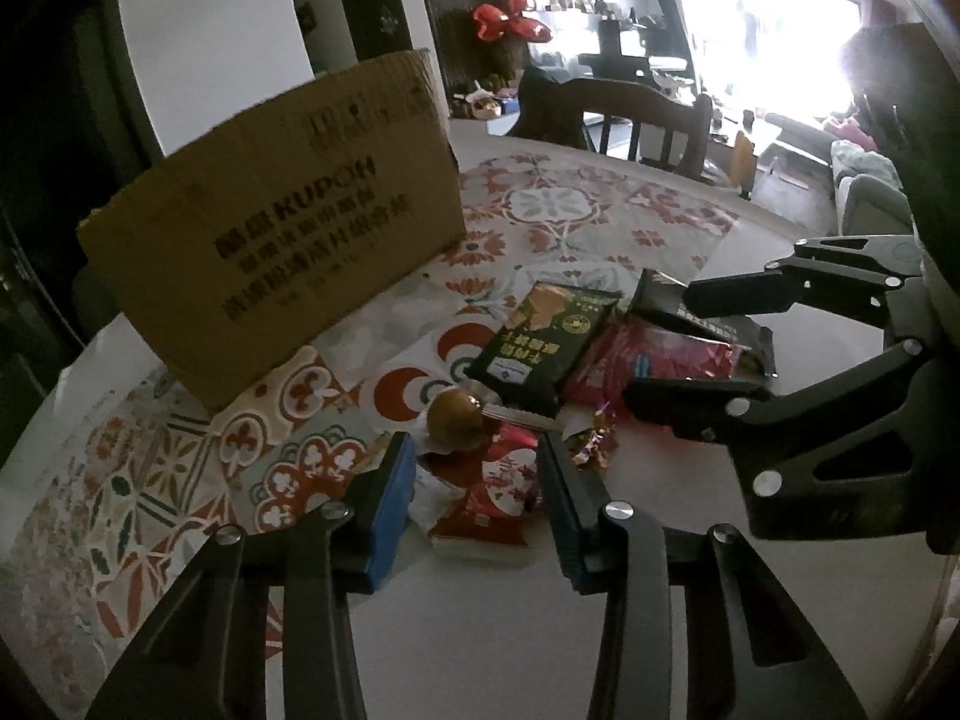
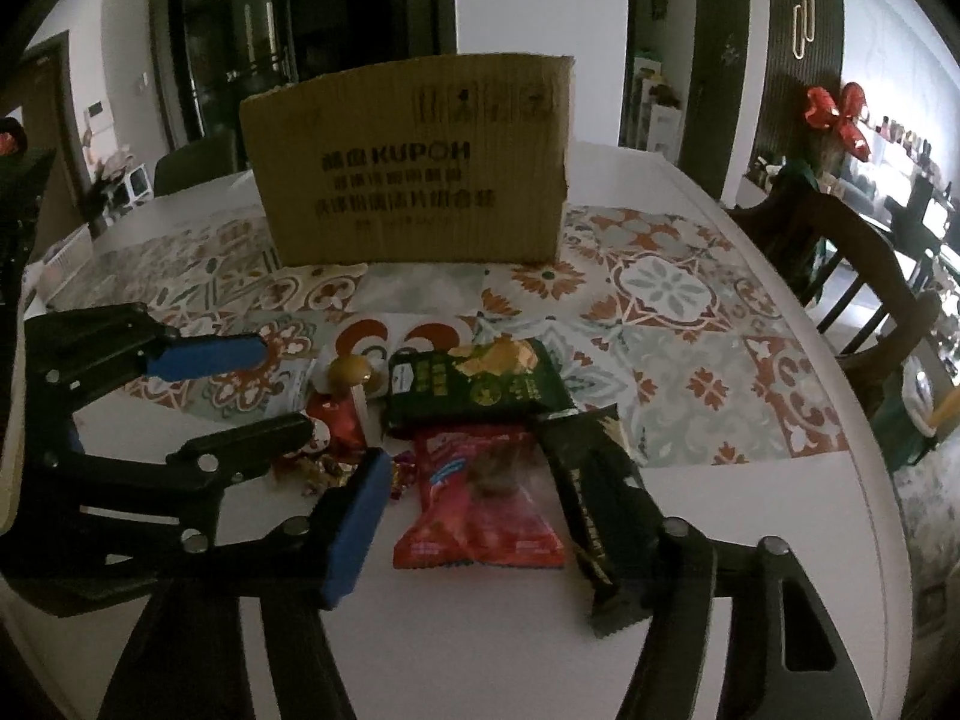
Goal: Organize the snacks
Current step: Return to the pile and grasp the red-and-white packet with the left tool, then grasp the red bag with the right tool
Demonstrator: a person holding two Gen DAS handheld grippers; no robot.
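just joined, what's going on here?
A person works two handheld grippers over a snack pile on the table, in front of a cardboard box. The left gripper straddles a small red-and-white packet; the right gripper straddles a red snack bag and a black packet. Neither grips anything yet.

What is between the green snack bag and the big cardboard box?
Nothing but bare patterned tablecloth lies between the green bag and the cardboard box, clearest in the right wrist view.
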